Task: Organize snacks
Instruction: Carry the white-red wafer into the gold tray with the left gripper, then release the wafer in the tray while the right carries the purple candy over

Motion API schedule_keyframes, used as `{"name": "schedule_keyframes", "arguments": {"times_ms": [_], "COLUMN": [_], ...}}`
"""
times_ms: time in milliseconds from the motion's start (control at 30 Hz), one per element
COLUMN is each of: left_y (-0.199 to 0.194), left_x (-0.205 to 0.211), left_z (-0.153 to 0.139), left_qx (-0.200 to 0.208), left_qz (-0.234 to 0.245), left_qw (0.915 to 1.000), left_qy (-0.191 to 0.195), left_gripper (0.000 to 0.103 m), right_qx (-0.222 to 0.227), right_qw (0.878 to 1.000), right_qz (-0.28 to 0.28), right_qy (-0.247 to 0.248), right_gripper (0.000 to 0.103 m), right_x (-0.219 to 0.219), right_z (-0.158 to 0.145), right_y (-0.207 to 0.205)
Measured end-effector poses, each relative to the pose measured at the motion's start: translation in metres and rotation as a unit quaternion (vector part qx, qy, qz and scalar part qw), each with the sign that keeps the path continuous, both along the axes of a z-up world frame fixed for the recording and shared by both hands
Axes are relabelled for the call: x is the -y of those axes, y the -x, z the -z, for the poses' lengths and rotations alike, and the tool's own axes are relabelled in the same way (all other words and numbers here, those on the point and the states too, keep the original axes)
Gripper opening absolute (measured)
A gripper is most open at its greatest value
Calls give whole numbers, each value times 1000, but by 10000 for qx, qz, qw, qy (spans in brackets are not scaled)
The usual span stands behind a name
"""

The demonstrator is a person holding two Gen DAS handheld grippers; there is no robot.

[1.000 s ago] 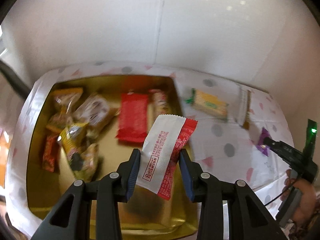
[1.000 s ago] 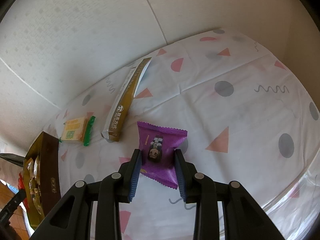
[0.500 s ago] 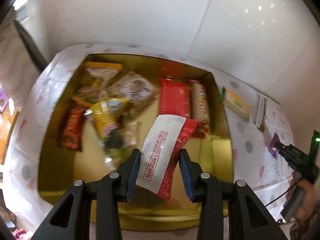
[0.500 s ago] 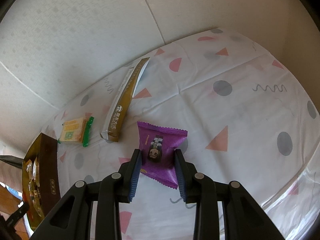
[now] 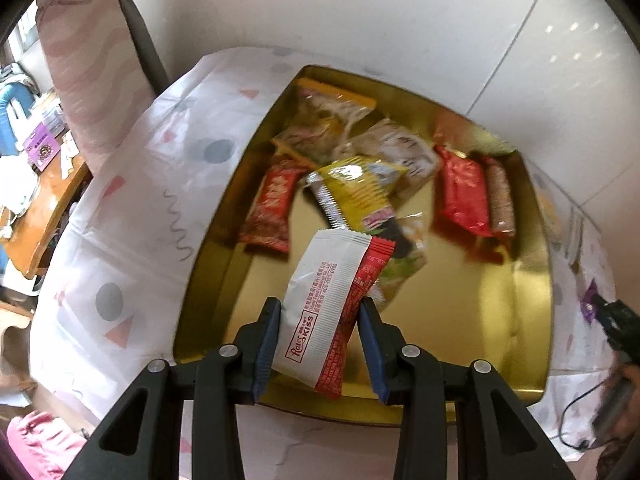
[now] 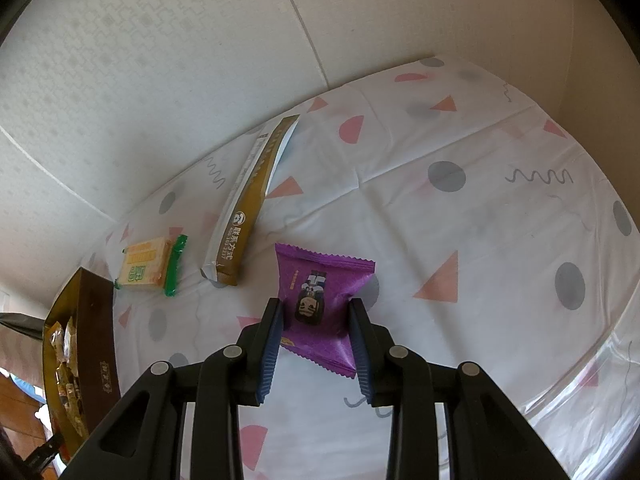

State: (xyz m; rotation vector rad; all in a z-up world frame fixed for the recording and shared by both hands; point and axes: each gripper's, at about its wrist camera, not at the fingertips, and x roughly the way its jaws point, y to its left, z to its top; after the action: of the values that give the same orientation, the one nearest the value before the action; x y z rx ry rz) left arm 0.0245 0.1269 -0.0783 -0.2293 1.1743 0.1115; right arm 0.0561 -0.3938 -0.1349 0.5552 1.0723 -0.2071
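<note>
left gripper (image 5: 318, 336): clamps 1 white-red packet (image 5: 332, 300) | right gripper (image 6: 316, 344): clamps 1 purple packet (image 6: 322, 300) | tablecloth (image 6: 460, 240): 2 snacks

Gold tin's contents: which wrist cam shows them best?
Left wrist. It looks straight down into the gold tin, so the wrappers on its floor show, including the red packet. The right wrist view catches the tin only edge-on at far left: brown side wall, a sliver of packets.
</note>
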Motion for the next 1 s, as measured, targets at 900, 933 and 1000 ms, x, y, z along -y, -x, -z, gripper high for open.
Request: {"name": "schedule_keyframes", "arguments": {"times_ms": [900, 933, 1000], "left_y": [2, 3, 4], "left_x": [-2, -2, -1], "left_z": [16, 14, 13], "left_qx": [-138, -126, -100], "left_qz": [-26, -11, 12], "left_qw": [9996, 9996, 9995], "left_qy": [-262, -271, -294], "left_gripper": [52, 52, 52], "right_qx": [507, 534, 594], "right_qw": [9972, 9968, 9957], "right_qz": [-533, -581, -689], "right_qy": [-117, -136, -172], "right_gripper": [32, 32, 32], "right_x": [-52, -56, -65], "right_z": [-56, -58, -64], "right_y": [-6, -6, -7]}}
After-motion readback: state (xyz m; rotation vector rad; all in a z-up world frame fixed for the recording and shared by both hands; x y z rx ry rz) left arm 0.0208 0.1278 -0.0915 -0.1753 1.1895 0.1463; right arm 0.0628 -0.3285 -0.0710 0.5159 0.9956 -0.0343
